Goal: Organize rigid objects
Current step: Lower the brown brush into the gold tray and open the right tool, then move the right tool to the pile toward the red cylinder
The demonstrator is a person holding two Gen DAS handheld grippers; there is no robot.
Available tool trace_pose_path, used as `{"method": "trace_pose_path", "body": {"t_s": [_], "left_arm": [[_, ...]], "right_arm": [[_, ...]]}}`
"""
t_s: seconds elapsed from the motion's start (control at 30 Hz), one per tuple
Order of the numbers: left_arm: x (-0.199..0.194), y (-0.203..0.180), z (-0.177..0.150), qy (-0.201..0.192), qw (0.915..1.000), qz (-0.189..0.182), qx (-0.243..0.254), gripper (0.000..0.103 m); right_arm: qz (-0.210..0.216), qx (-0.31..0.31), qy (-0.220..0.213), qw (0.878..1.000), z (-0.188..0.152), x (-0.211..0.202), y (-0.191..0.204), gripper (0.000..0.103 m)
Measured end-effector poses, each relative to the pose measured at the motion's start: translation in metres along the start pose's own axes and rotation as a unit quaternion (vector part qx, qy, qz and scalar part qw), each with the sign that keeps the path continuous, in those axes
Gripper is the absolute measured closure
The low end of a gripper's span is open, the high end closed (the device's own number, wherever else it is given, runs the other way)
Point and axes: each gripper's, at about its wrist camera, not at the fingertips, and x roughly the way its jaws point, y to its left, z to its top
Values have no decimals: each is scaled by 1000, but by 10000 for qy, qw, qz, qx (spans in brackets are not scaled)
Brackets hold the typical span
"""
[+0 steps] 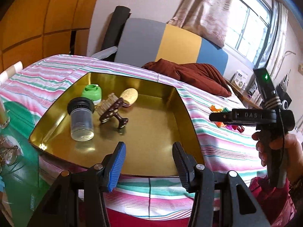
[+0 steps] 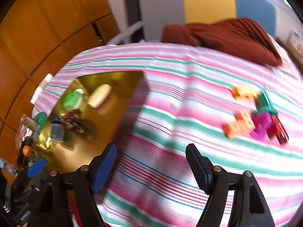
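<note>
Striped bedspread (image 2: 170, 98) carries the blocks (image 2: 253, 117) at right of the right-wrist view, well apart from the tin (image 1: 189, 113); right hand-held gripper (image 2: 151, 168), spread and empty, should straddle one block squarely.

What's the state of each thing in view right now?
left hand-held gripper: open, empty, over the tray's near edge
right hand-held gripper: open, empty, over the bedsheet
gold tray: open-topped, on the bed
clear jar: capped, lying tilted in tray
green bottle: in tray
toy blocks: loose on the sheet, outside tray
</note>
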Motion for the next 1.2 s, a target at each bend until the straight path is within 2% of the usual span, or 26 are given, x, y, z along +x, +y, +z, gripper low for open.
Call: {"method": "trace_pose_path", "body": {"t_s": [0.2,0.37,0.53,0.7,0.77,0.87,1.0,1.1,1.2], "left_arm": [[3,-20,2,32,9993,-105,360,51],[6,-43,7,72,9976,-279,632,51],[4,-72,9,39,9934,-564,1000,51],[8,-97,6,174,9881,-773,1315,51],[9,-106,2,249,9861,-833,1415,51],[10,-117,-4,339,9824,-887,1609,51],[11,-127,-10,412,9784,-913,1808,51],[14,-132,-13,503,9763,-906,1902,51],[20,-136,-15,609,9750,-907,1933,51]], "right_arm": [[-261,737,424,9960,-19,8,-57,24],[-228,1697,775,9822,-30,8,-117,25],[-667,1972,592,9763,-24,-12,-167,25],[-1503,2394,414,9583,-6,-30,-229,25],[-1636,2439,255,9556,1,-35,-247,25],[-1706,2356,19,9567,8,-33,-266,26],[-1501,2329,8,9609,7,-14,-278,39],[-1203,2420,-22,9628,2,-4,-281,40],[-1198,2306,36,9657,3,0,-281,42]]}}
